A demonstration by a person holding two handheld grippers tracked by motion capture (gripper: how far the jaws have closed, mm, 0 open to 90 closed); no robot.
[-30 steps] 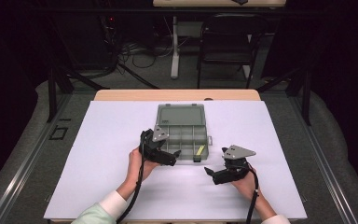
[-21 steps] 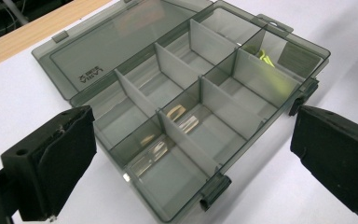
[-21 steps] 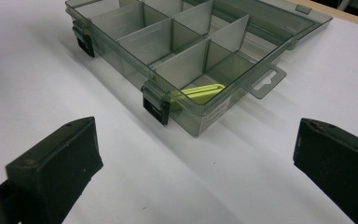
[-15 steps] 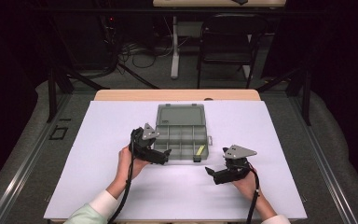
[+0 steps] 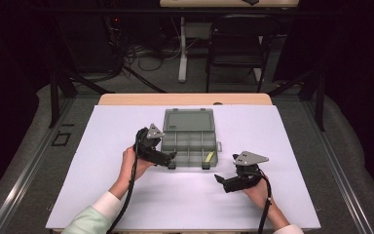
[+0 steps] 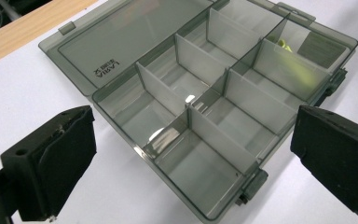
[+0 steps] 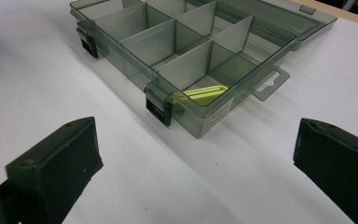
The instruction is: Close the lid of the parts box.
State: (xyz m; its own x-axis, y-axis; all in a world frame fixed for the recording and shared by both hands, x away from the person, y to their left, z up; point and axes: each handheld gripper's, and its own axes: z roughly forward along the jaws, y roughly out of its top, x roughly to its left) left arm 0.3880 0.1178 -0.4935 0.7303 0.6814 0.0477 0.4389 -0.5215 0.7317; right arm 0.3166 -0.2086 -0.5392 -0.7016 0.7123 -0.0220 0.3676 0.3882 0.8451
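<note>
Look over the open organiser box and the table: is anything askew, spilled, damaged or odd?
Nothing stands out. The organiser box lies flat with its lid folded back, dividers upright. One yellow-green piece lies inside a corner compartment. Both tongs, left and right, are open, holding nothing.

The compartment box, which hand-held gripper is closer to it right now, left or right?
Left. The left hand-held gripper is at the compartment box's front-left corner, jaws open. The right hand-held gripper sits apart from it, off the front-right corner, on the white table.
</note>
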